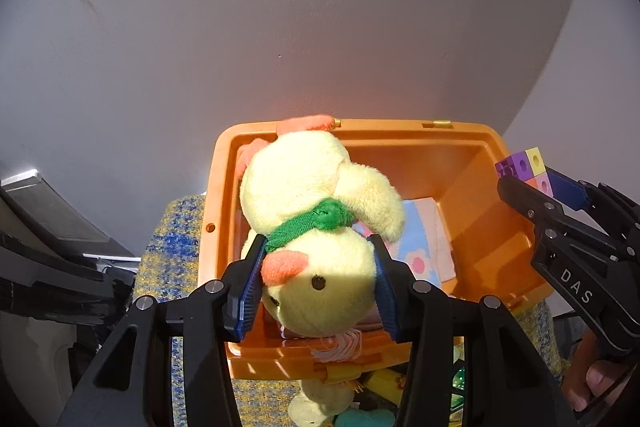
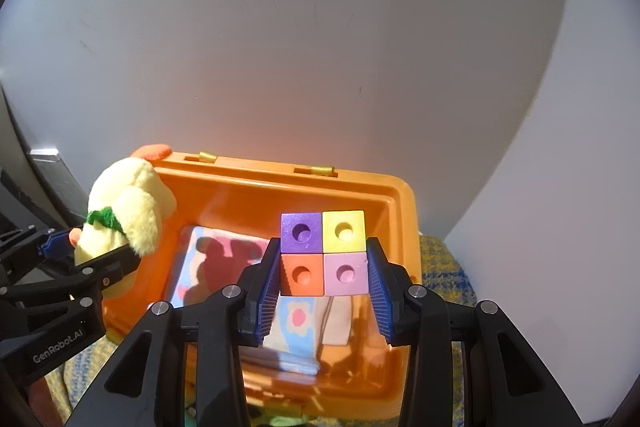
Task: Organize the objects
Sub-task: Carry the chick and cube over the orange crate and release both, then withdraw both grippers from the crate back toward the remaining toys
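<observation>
yellow plush and 4 blocks over the orange bin

blue pads of the left gripper (image 1: pixel 318 281) clamp the plush chick (image 1: pixel 320 227) by its head, above the orange bin (image 1: pixel 460 131) near its left wall. the right gripper (image 2: pixel 324 275) grips the 4-cube block cluster (image 2: pixel 323 253) over the folded cloth (image 2: pixel 296 323), likely for dropping in.

A home – plush duck (image 1: pixel 316 227), orange toy bin (image 1: pixel 460 163), woven rug (image 1: pixel 172 251).

Fluffy plush duck (image 1: pixel 316 211), glossy plastic bin (image 1: pixel 472 187)
</observation>
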A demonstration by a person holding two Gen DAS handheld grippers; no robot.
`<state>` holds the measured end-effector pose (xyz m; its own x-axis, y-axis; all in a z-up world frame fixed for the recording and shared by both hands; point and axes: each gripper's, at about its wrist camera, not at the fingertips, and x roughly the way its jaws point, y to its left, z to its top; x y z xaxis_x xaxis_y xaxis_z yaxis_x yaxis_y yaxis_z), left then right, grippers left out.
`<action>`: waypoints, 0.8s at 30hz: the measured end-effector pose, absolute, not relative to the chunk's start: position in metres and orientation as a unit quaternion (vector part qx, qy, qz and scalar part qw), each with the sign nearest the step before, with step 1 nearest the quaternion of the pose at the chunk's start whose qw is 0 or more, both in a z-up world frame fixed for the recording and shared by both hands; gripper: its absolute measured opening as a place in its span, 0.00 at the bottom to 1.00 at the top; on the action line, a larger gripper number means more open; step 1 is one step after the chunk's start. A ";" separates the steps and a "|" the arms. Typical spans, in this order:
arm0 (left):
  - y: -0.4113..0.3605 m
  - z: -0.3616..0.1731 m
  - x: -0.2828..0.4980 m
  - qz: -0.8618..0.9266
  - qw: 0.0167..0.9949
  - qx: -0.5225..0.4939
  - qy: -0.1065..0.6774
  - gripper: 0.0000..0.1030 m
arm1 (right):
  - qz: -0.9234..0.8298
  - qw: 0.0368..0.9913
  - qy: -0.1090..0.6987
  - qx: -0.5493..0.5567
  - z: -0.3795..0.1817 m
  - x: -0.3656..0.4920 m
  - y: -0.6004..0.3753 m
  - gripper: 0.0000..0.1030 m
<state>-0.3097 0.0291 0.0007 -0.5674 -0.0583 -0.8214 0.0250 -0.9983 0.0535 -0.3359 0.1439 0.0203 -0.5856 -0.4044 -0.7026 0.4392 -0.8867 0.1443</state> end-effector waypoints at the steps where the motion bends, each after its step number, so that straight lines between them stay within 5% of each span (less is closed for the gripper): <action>1: 0.028 0.001 -0.311 -0.884 0.024 0.466 -0.017 0.47 | -0.890 0.236 0.023 0.390 0.019 -0.337 0.143 0.39; 6: 0.025 -0.003 -0.315 -0.882 0.031 0.471 -0.011 0.49 | -0.884 0.237 0.017 0.403 0.012 -0.344 0.137 0.39; 8: 0.025 -0.001 -0.315 -0.883 0.036 0.467 -0.015 0.61 | -0.883 0.238 0.015 0.405 0.010 -0.344 0.139 0.41; 12: 0.027 0.005 -0.309 -0.889 0.053 0.453 -0.031 0.81 | -0.891 0.227 0.021 0.392 0.015 -0.338 0.145 0.79; 24: 0.030 0.035 -0.267 -0.898 0.076 0.433 -0.029 0.92 | -0.900 0.218 0.009 0.377 0.025 -0.325 0.151 0.82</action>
